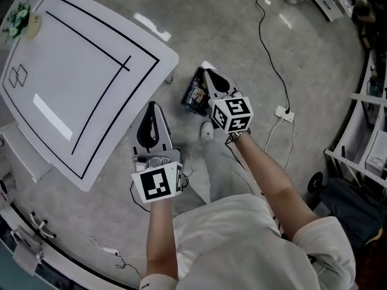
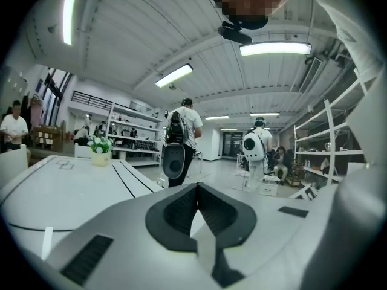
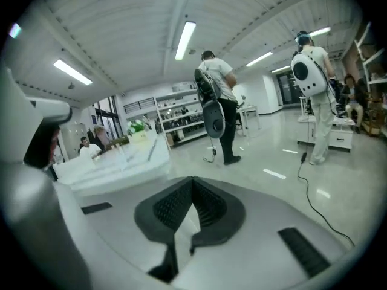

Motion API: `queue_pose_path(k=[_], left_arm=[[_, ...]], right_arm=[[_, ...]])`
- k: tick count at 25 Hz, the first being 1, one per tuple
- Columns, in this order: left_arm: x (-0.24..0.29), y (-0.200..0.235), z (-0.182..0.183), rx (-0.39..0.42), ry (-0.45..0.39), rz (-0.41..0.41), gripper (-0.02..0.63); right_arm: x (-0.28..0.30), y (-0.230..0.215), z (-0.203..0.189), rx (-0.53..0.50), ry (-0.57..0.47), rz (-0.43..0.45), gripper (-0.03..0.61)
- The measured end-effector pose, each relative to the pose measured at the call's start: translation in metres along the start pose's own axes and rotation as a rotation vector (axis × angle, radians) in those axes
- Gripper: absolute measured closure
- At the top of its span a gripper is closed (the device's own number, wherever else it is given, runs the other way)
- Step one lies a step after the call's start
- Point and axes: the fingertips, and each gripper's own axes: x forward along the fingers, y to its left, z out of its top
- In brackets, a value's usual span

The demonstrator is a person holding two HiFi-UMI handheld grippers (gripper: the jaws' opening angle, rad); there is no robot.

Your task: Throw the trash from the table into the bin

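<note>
Two units: left gripper (image 1: 154, 107), right gripper (image 1: 210, 76), pressed together, empty.
Table (image 1: 78, 89): no trash seen.
Bin (image 1: 195, 95): beside Table; task seemingly done.

readable text: none, tbh
left gripper cube (image 1: 158, 185): square black-and-white code, no letters
right gripper cube (image 1: 231, 115): same kind of code

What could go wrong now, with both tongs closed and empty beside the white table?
The bin stands on the floor close to the person's shoe; a careless step could tip it.
A cable and its socket block lie on the floor to the person's right; a foot may catch there.
The flower pot sits at the far corner of the table, so a wide sweep of the left tongs might knock it.
</note>
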Motion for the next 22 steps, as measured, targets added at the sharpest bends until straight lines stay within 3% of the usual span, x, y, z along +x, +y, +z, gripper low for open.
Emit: queue_pose_path(k=[5,9,17,22], left_arm=[[-0.057,0.052,0.063,-0.003,-0.112,0.174,0.609],[-0.114,0.093,0.106,-0.035,-0.174,0.326,0.609],[-0.217,0.139,0.164,-0.053,-0.232,0.524,0.609],[-0.249,0.156,0.193,-0.035,-0.265,0.585,0.609]], right_arm=[[-0.027,0.085,0.115,-0.082,-0.165,0.205,0.571],[-0.052,0.163,0.179,-0.147,-0.239,0.384,0.571],[-0.115,0.314,0.244,-0.226,-0.316,0.653,0.571],[-0.145,0.399,0.259,-0.327,-0.326,0.799,0.571]])
